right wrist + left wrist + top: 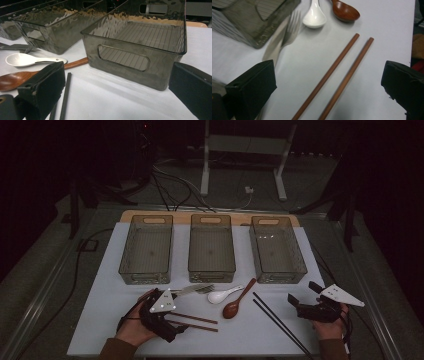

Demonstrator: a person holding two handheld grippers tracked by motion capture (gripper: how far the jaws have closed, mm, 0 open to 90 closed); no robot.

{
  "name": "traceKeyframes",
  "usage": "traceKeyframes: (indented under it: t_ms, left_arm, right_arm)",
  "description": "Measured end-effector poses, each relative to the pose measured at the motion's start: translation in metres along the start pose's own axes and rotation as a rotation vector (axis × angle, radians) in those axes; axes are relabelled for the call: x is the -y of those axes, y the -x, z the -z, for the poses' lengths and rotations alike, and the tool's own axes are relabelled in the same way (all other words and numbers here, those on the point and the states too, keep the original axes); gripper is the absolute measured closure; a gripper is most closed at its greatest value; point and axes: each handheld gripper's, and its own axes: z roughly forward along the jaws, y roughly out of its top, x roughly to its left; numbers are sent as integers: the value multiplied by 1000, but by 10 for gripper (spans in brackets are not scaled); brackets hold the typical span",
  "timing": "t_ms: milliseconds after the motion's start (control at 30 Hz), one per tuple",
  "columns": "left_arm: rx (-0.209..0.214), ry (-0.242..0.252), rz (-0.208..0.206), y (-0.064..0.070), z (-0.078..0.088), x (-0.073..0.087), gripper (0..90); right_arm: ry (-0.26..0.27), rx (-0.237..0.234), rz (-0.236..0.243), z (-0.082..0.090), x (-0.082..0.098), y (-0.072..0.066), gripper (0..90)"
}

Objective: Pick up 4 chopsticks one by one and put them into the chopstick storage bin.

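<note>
Chopsticks, the brown wooden pair (pixel 337 75), lie side by side on the desk (pixel 374 20) between my left hand-held gripper's (pixel 328 82) spread, empty jaws. Light, stiff and slippery, I judge; I'd pinch both mid-shaft. Right hand-held gripper (pixel 117 87) hangs unclenched beside the black chopsticks (pixel 64 97).

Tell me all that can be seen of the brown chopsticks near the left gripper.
The brown chopsticks are two slim, round sticks that look like reddish-brown wood, with blunt cut ends. They lie flat on the white table cover, side by side with a narrow gap and nearly parallel. The left gripper is open above them, its black fingers standing on either side without touching. A fork lies apart nearby.
</note>
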Motion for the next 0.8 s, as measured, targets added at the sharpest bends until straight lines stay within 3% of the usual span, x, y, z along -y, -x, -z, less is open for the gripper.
traceKeyframes:
  t_ms: [200, 400, 433, 500, 533, 567, 733, 800]
  left_arm:
    - [37, -38, -9, 4, -3, 3, 8]
    - [58, -84, -48, 9, -6, 4, 83]
    - [64, -99, -68, 10, -7, 5, 172]
    - [71, -108, -75, 11, -8, 5, 187]
    - [79, -118, -83, 11, -9, 5, 298]
    - [93, -125, -87, 11, -10, 6, 351]
    - [141, -189, -109, 7, -18, 8, 532]
    - [158, -211, -113, 6, -22, 9, 666]
  right_arm:
    - [-1, -1, 0, 0, 0, 0, 11]
    - [-3, -1, 0, -1, 0, 0, 11]
    - [-4, -1, 1, -1, 0, 0, 11]
    - [-4, -1, 0, -1, 0, 0, 11]
    - [-4, -1, 1, -1, 0, 0, 11]
    - [-4, -1, 1, -1, 0, 0, 11]
    - [-5, 0, -1, -1, 0, 0, 11]
    - [-5, 1, -1, -1, 0, 0, 11]
